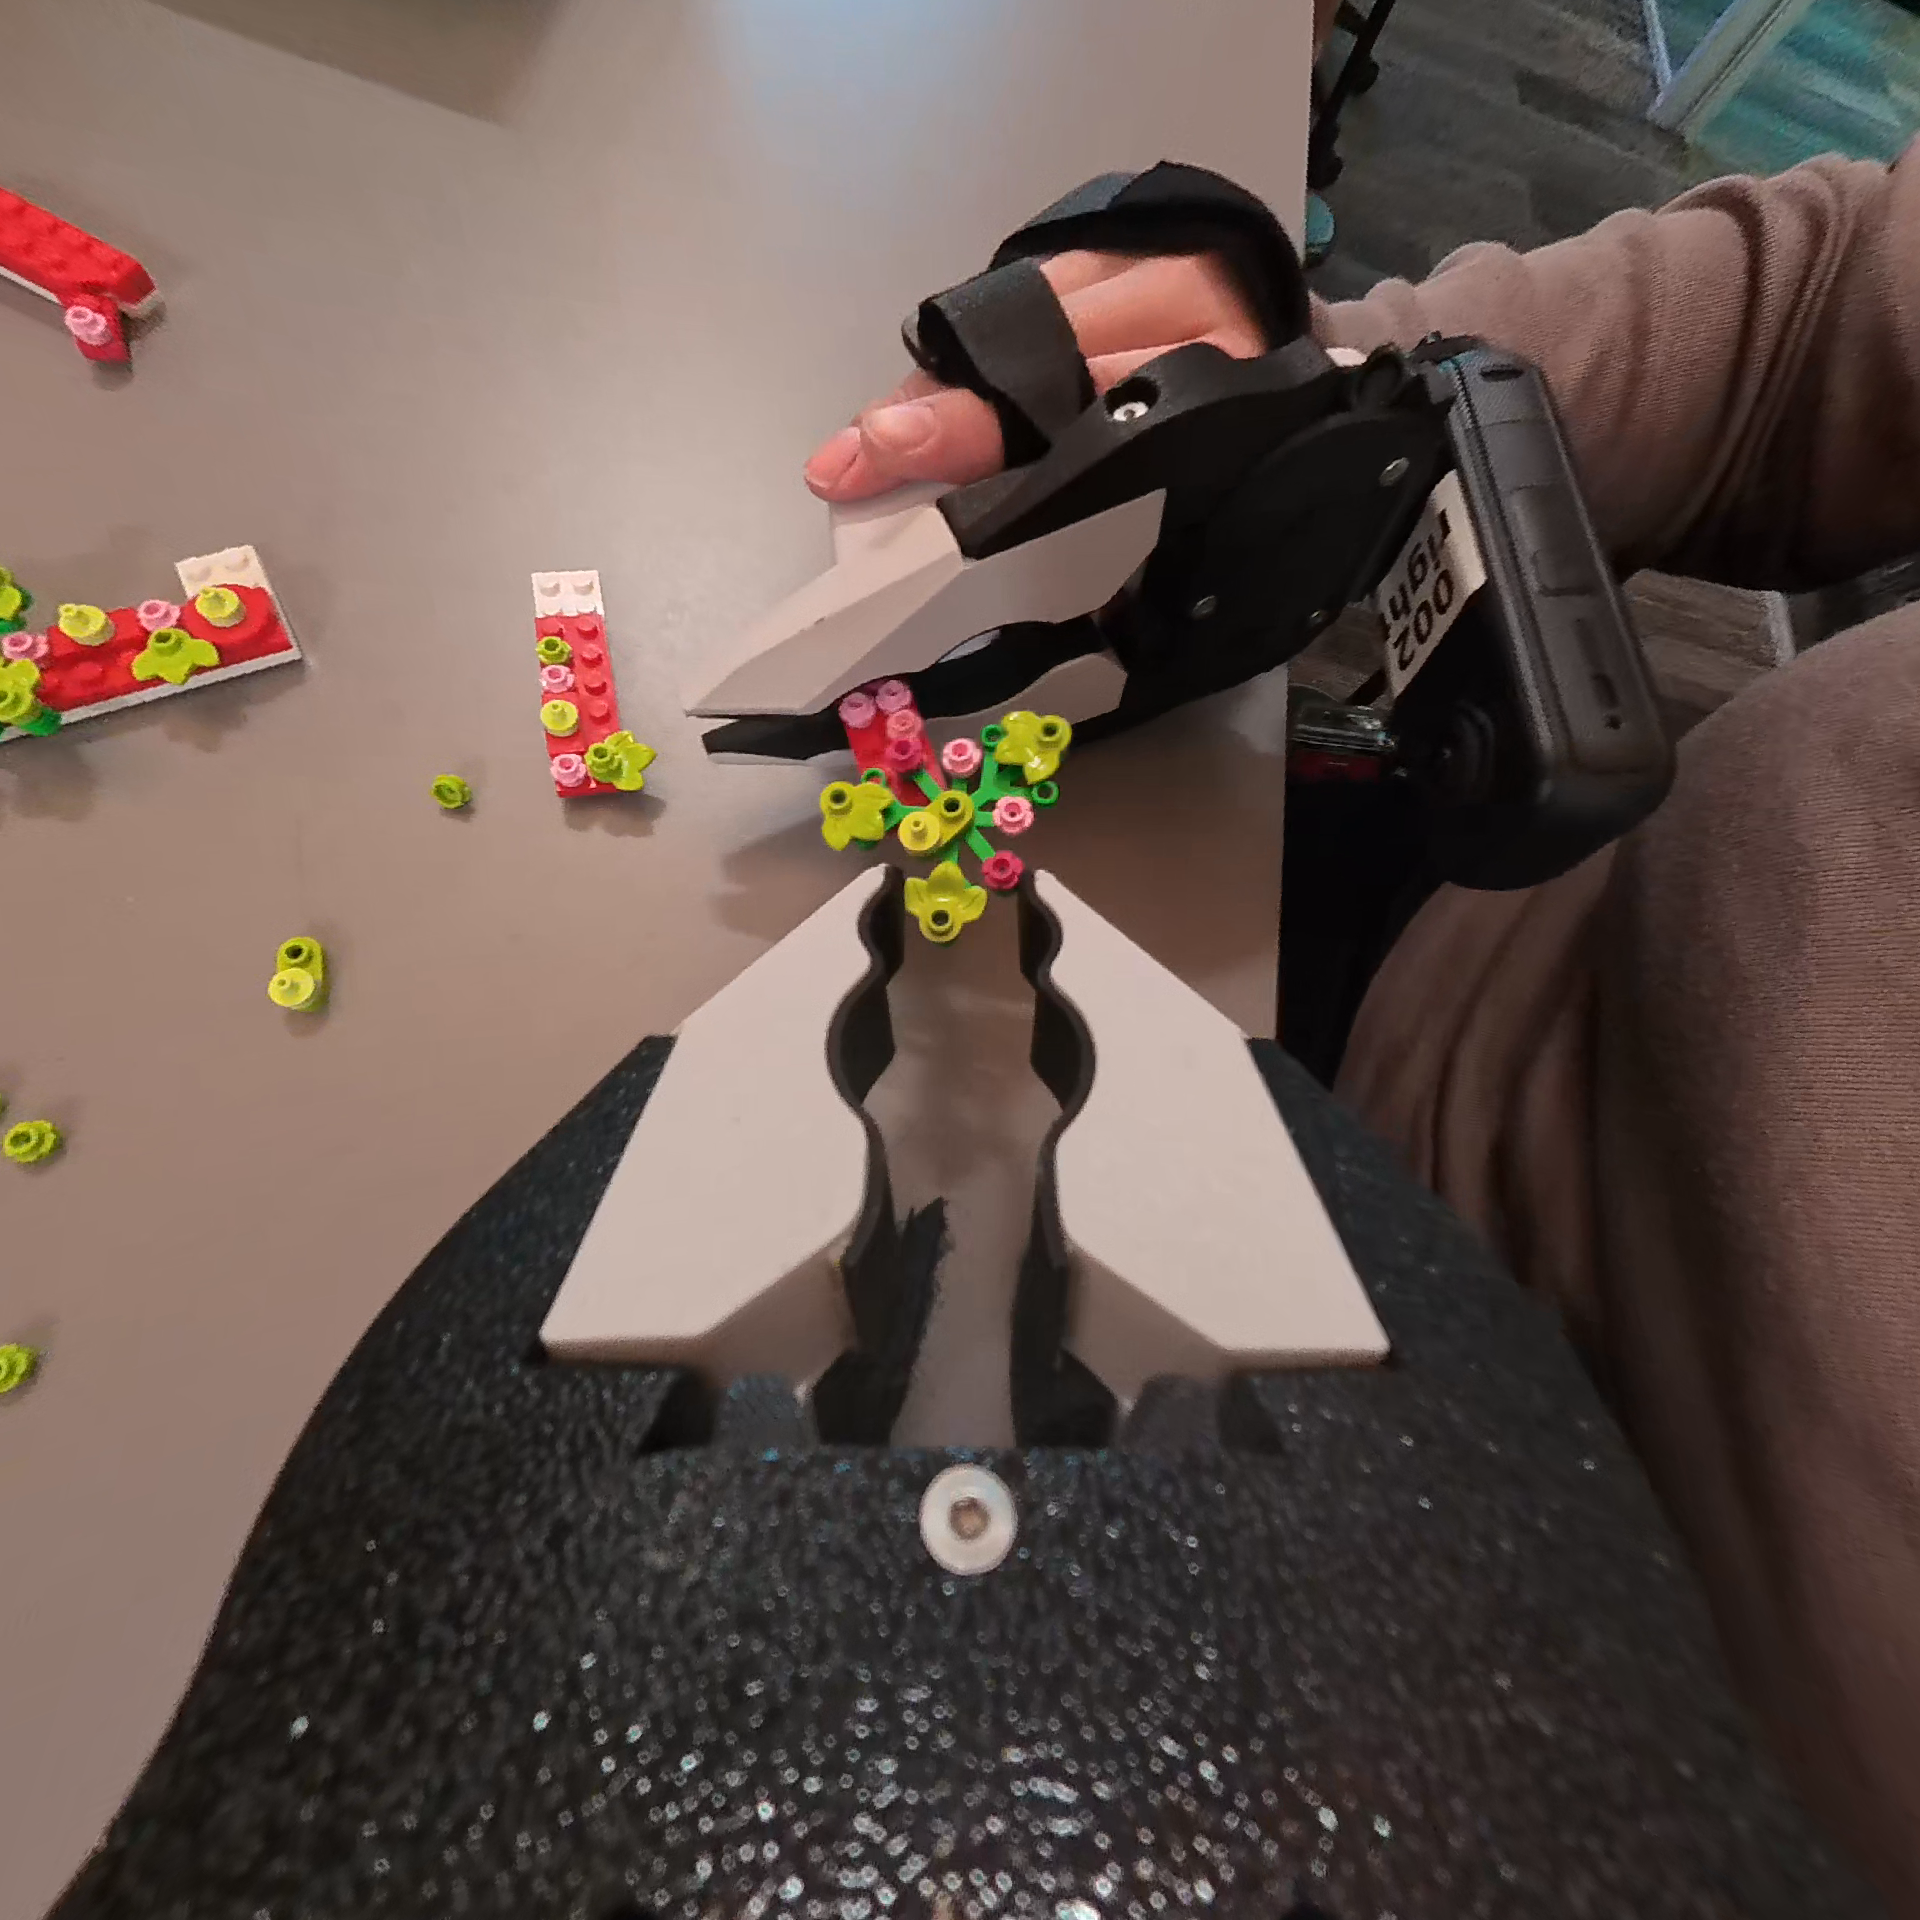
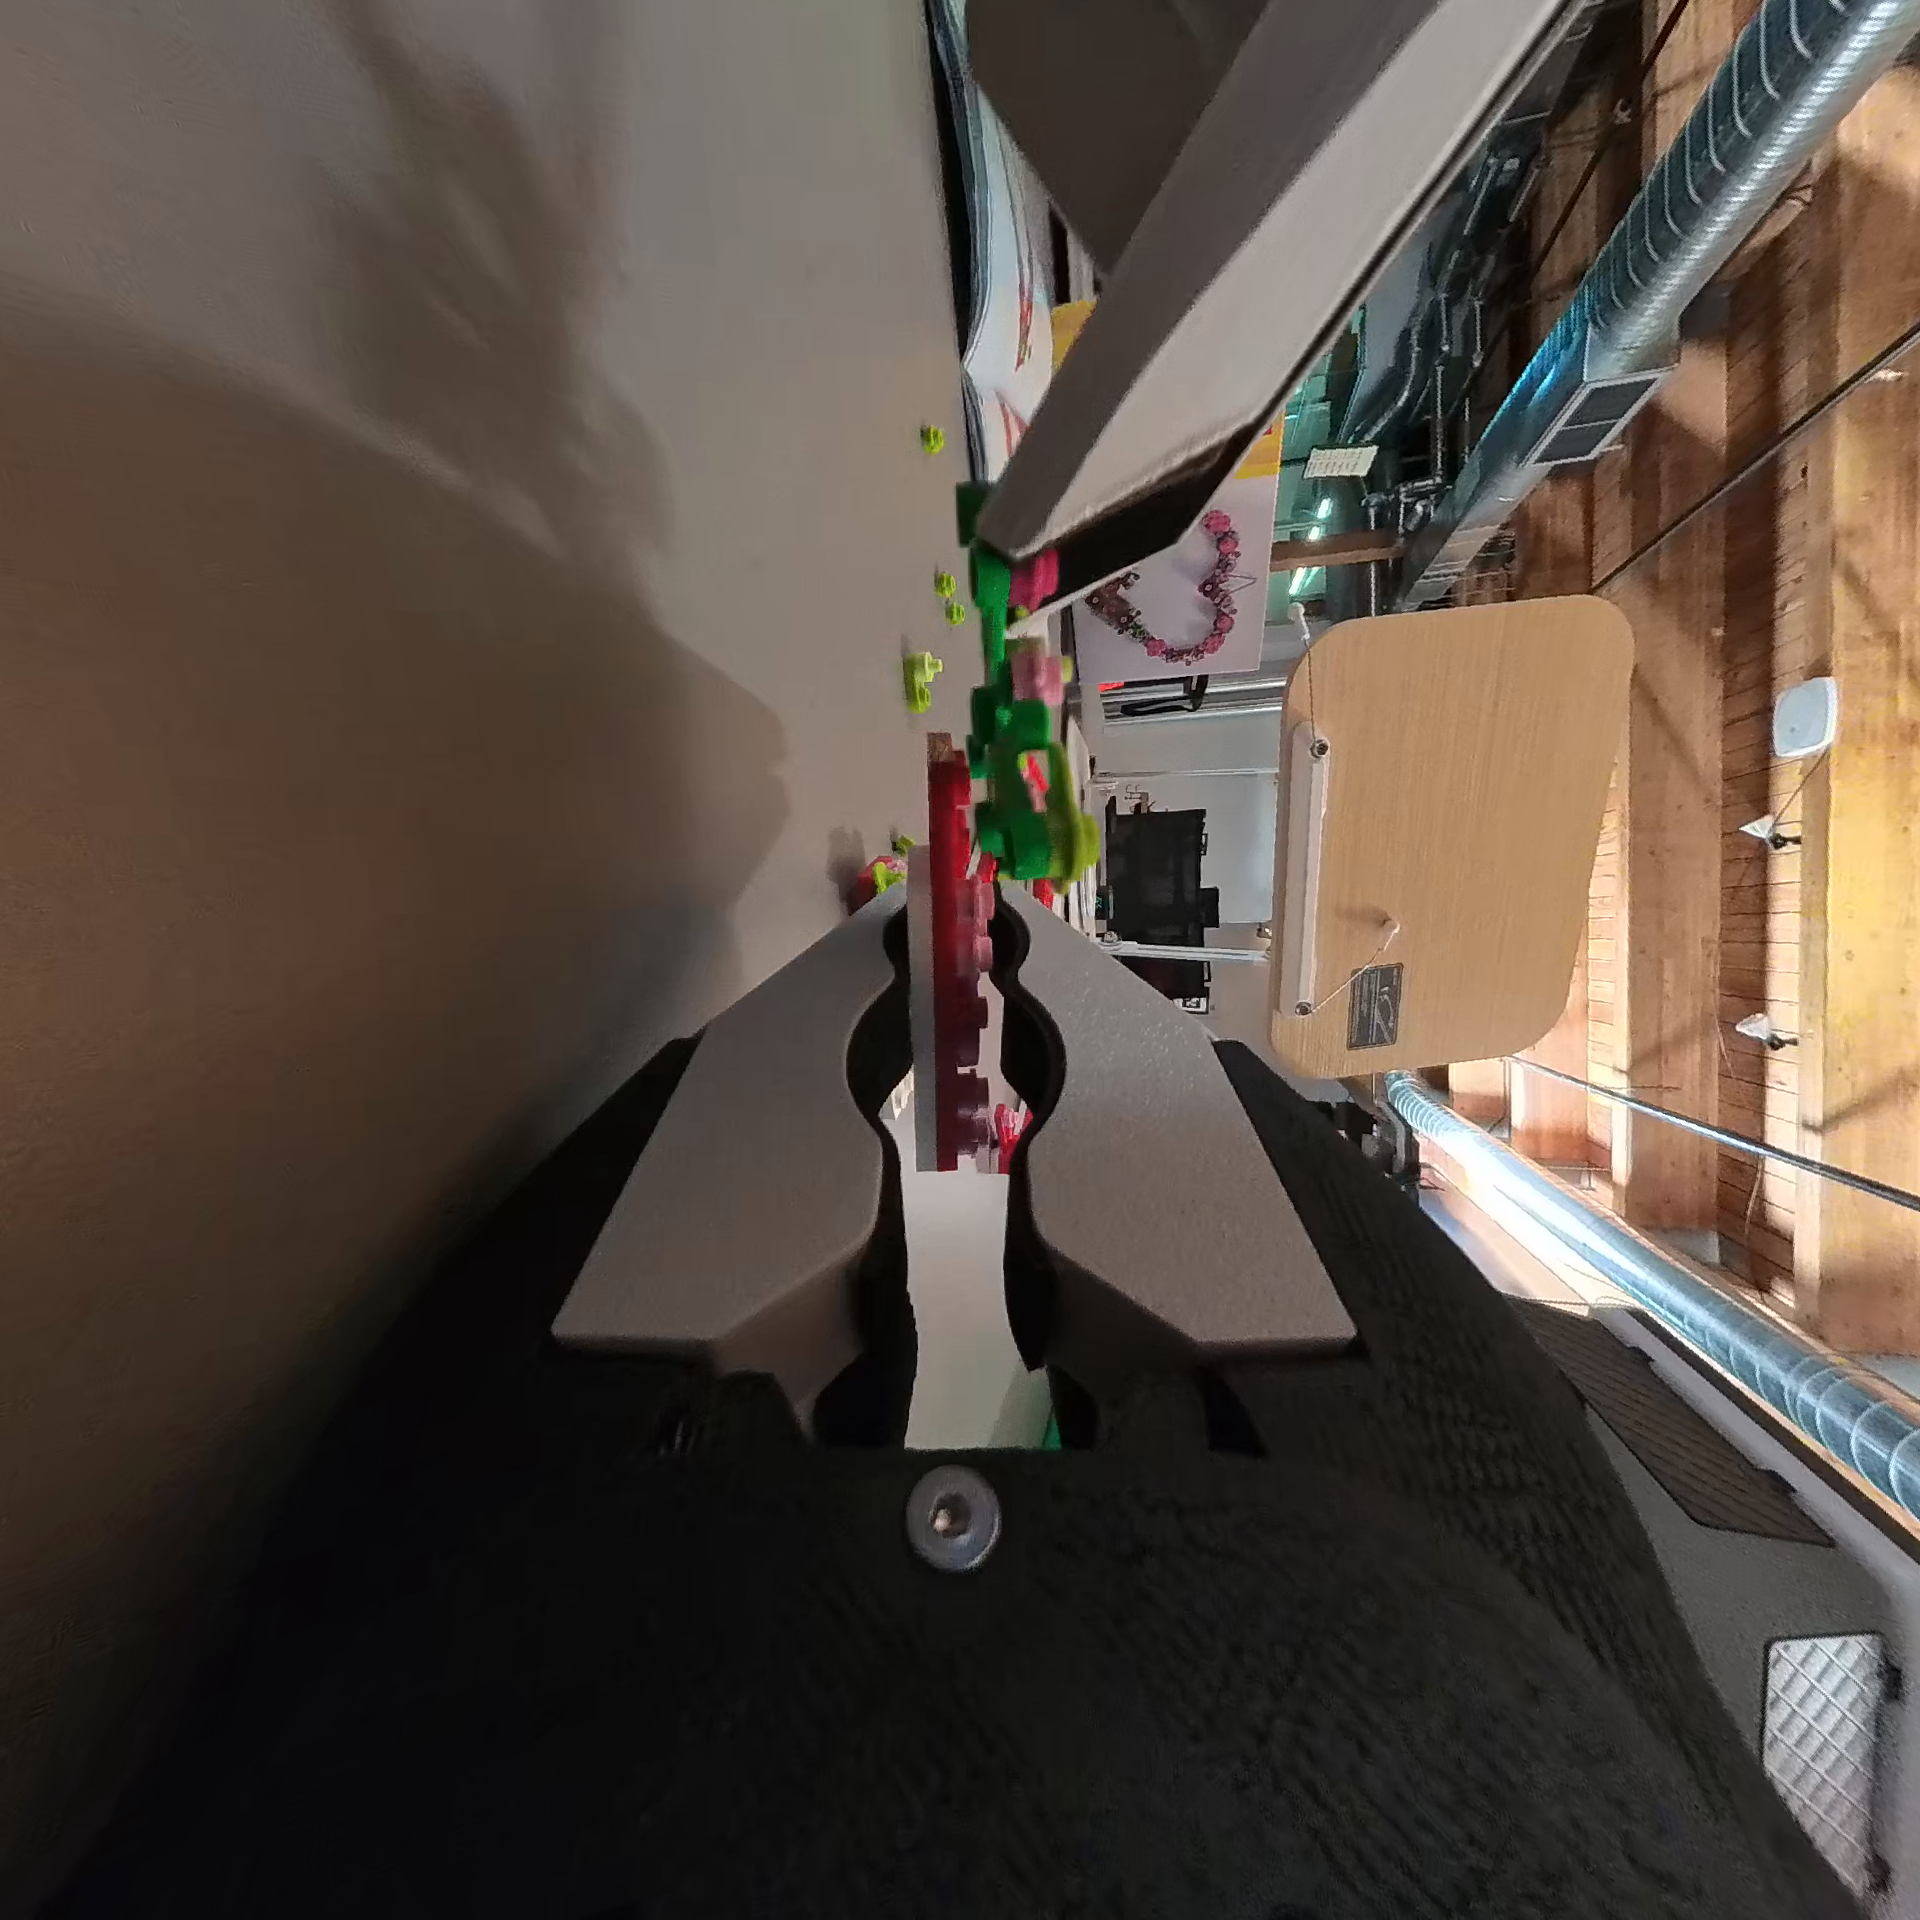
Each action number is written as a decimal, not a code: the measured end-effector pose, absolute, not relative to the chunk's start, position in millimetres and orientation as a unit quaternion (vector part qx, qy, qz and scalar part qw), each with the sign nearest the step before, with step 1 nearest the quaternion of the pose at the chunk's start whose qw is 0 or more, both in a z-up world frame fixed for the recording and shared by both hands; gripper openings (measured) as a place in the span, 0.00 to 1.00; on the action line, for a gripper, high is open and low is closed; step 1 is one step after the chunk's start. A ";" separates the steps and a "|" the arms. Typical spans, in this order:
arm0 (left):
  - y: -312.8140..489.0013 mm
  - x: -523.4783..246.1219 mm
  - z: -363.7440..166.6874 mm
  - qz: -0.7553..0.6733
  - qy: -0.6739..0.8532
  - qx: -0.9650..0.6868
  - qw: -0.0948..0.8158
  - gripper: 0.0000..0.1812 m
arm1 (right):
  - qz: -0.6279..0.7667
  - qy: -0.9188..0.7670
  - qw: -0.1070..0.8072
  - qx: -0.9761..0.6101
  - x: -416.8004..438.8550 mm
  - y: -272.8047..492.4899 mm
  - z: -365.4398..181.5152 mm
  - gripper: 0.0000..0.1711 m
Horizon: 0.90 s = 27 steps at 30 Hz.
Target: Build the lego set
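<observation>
- Left wrist view: the right gripper [image 1: 727, 727] comes in from the right, turned on its side, fingers clamped on a red plate [image 1: 883, 743] carrying pink flower studs.
- A green stem piece [image 1: 951, 810] with lime leaves and pink blossoms sits at the near end of that red plate; whether it is fully pressed home cannot be told.
- The left gripper [image 1: 956, 883] stands with its fingers parted, tips on either side of the stem's nearest lime leaf [image 1: 943, 902]. No firm contact is evident.
- Right wrist view: confirms the right gripper [image 2: 951, 914] closed on the red plate [image 2: 948, 966], held edge-on just off the table [image 2: 520, 520], with the green stem projecting beyond the fingertips and a finger of the left gripper meeting its far end.
- On the table, well apart to the left: a small red-and-white assembly [image 1: 577, 686], a longer decorated assembly [image 1: 156, 644], another red section [image 1: 73, 265], and loose lime pieces [image 1: 301, 975].
- Judged step: fitting the foliage cluster onto the held red plate.
- Next move calls for closing the left fingers on the stem, aligning it over the studs, and pressing squarely while the right gripper braces the plate. Skewed pressure could dislodge the blossoms.
</observation>
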<state>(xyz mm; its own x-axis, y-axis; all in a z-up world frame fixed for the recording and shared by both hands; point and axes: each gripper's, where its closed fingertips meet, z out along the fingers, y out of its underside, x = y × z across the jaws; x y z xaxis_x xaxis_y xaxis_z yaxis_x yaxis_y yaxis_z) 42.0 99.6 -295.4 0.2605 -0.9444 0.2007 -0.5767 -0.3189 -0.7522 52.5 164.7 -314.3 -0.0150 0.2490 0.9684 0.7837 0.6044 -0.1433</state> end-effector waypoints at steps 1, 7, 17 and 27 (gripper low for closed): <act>96.9 43.1 -294.2 -0.333 0.514 -0.740 0.278 0.11 | -0.228 -0.675 0.589 -0.382 52.6 164.8 -314.3 0.05; 78.3 51.8 -294.5 -0.358 0.538 -0.721 0.250 0.11 | -0.229 -0.675 0.590 -0.380 52.4 164.7 -313.8 0.05; 74.7 58.0 -293.0 -0.376 0.539 -0.711 0.250 0.11 | -0.231 -0.675 0.591 -0.377 52.2 164.4 -313.2 0.05; 86.9 48.9 -295.1 -0.363 0.520 -0.729 0.258 0.11 | -0.229 -0.676 0.592 -0.374 51.8 163.4 -312.7 0.05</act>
<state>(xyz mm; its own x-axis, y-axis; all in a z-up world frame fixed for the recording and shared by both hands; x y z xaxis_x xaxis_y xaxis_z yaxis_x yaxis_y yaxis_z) 48.9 86.9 -295.1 0.1955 -0.9457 0.2598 -0.5710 -0.3252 -0.7538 51.8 163.4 -312.7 -0.0195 0.2342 0.9720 0.7771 0.6153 -0.1326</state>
